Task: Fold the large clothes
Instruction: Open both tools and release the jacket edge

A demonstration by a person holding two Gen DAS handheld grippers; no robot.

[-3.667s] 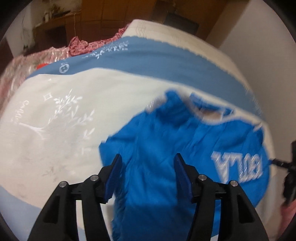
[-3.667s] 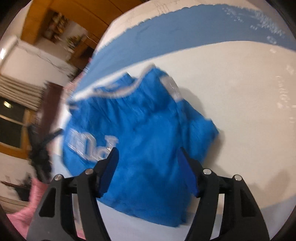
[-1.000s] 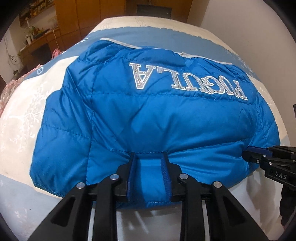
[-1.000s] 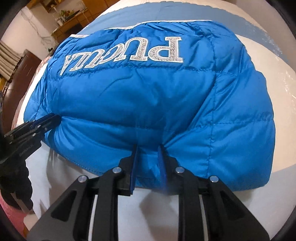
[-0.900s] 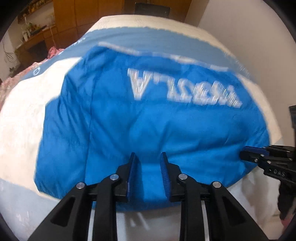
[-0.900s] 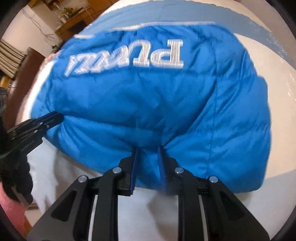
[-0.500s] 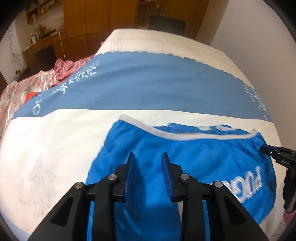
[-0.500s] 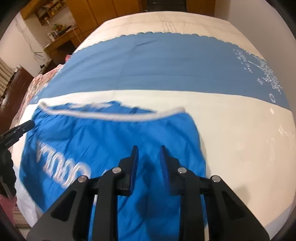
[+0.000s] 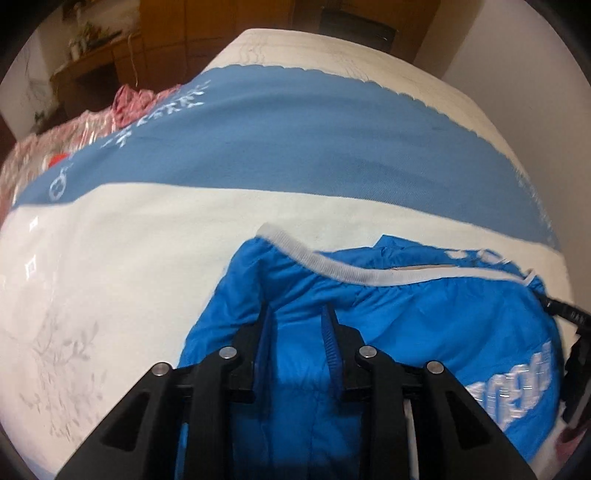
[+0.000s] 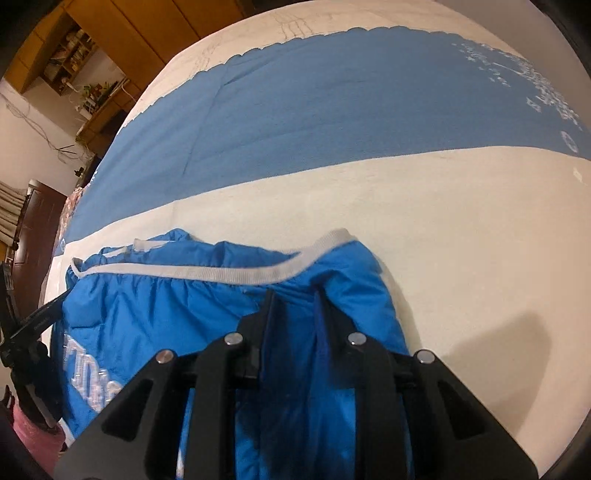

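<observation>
A bright blue puffy jacket (image 9: 424,321) lies folded over on the bed, its white hem band (image 9: 351,271) along the far edge and silver lettering (image 9: 517,384) at the near right. My left gripper (image 9: 295,321) is shut on a ridge of jacket fabric near the left corner. In the right wrist view the jacket (image 10: 166,314) fills the lower left. My right gripper (image 10: 294,306) holds a fold near its right corner; its jaws are opening, with fabric still bunched between the pads. Each gripper's tip shows at the edge of the other's view.
The bed cover (image 9: 129,258) is cream with a wide blue band (image 9: 295,147) beyond the jacket. Red-pink bedding (image 9: 129,103) is heaped at the far left edge. Wooden cabinets (image 10: 122,22) stand behind the bed. A wall runs along the right side.
Both grippers carried the jacket's near edge away over its lettered back. The hem band now lies at the far edge and the lettering sits close to me. The right jaws have widened slightly.
</observation>
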